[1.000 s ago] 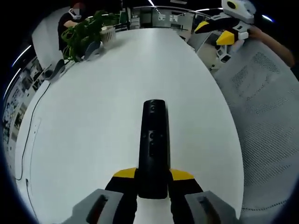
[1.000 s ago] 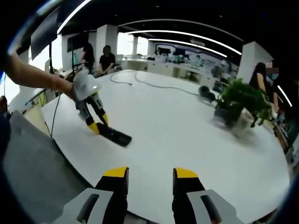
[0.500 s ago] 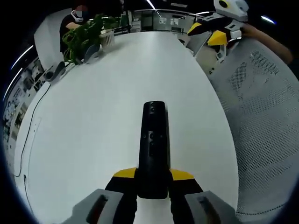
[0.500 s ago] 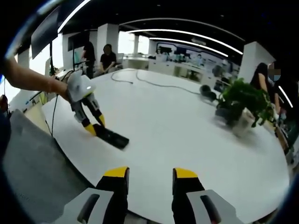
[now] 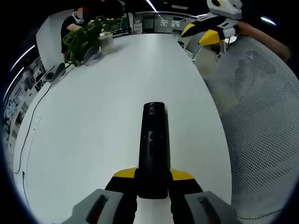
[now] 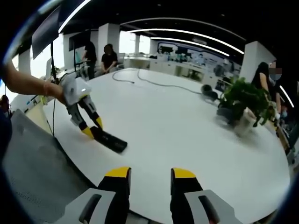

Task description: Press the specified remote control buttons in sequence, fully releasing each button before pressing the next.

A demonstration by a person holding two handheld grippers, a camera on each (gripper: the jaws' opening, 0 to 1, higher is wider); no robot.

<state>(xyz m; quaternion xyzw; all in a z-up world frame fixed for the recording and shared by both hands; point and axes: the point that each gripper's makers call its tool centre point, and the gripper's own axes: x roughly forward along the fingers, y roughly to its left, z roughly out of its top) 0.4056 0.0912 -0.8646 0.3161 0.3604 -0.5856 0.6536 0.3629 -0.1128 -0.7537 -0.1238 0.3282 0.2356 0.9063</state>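
Note:
A long black remote control (image 5: 153, 145) points away from me over the white table (image 5: 93, 116), buttons up. My left gripper (image 5: 153, 175) is shut on its near end, yellow pads on both sides. In the right gripper view the same remote (image 6: 108, 139) is held low over the table's left edge by the left gripper (image 6: 88, 122), a person's hand behind it. My right gripper (image 6: 149, 174) stands open over the near table edge, nothing between its jaws, well apart from the remote. It also appears as the right gripper (image 5: 202, 31) at the far table edge in the left gripper view.
A potted green plant (image 6: 243, 103) stands at the table's right, also visible as the plant (image 5: 86, 35). A black cable (image 6: 154, 84) runs across the far side. A grey mesh chair (image 5: 261, 135) is beside the table. People sit in the background.
The left gripper with the remote has drifted a little toward the table's near-left edge in the right gripper view. The right gripper has shifted slightly left in the left gripper view.

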